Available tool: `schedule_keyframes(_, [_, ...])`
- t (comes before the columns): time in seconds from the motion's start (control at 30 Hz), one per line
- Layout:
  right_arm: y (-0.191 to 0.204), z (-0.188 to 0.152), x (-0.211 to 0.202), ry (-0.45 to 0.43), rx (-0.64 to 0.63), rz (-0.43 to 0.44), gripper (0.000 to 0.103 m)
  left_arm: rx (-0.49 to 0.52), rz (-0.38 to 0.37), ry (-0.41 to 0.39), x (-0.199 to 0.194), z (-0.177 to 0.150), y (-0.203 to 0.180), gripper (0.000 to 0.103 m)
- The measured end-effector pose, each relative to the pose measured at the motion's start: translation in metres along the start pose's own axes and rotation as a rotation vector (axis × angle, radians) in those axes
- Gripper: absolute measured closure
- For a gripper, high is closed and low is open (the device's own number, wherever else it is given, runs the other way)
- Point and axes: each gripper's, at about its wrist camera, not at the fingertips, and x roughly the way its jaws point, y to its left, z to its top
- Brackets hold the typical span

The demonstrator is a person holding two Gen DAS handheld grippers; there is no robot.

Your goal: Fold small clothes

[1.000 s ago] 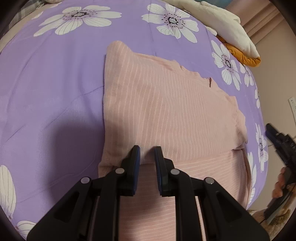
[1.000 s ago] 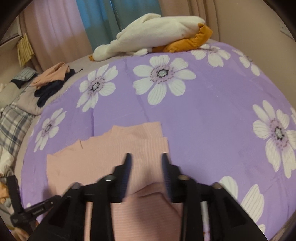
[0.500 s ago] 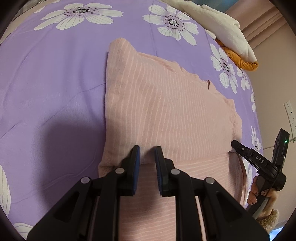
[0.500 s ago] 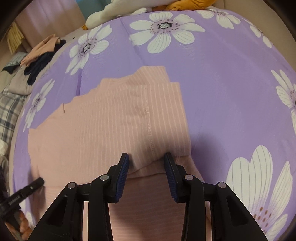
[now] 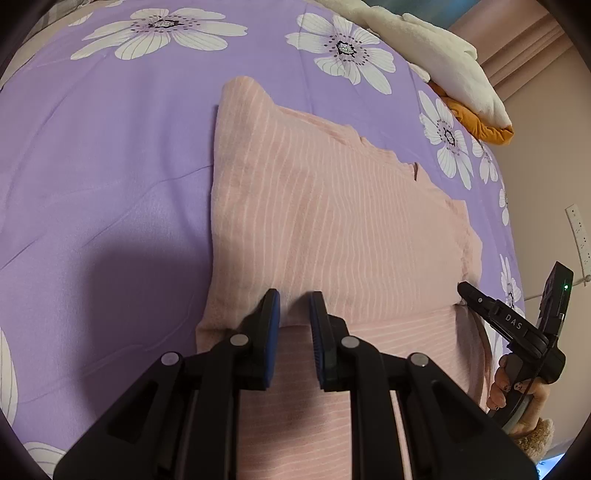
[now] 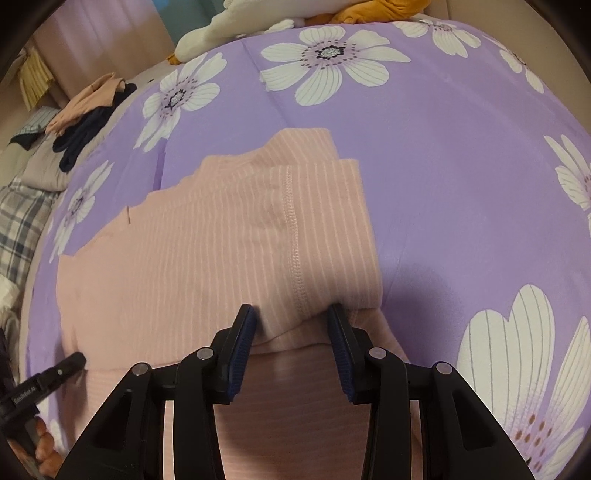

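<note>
Garment [image 5: 332, 221], pink with thin white stripes, lies flat on the purple flowered bedspread [image 5: 110, 166], partly folded: a near layer is doubled over the far one, and both grippers sit at that near fold.

At the left corner, the left gripper [image 5: 293, 314] has its fingers [image 5: 271, 317] close together with a narrow gap; cloth lies in the gap, but I cannot tell whether the pads pinch it. At the right corner, the right gripper [image 6: 291, 325] has its fingers [image 6: 243, 332] apart, straddling a hump of the folded edge beside the stitched seam [image 6: 291, 236], pads not visibly pressing.

By my reading, the step is taking hold of the near edge for another fold. Next, both must close on the same layers, then lift and carry evenly away.

Its long axis runs left to right between the grippers; a stepped, uneven edge faces the far pile of clothes [image 6: 280, 14].
</note>
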Motion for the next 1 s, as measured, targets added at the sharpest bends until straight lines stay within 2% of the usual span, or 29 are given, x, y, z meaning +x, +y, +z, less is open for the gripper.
schedule_keyframes(1.0, [0.0066,-0.0032,0.0019,-0.028,-0.044,-0.047,0.061,0.011,0.021,-0.028,0.002,-0.0015,-0.0037,0.086])
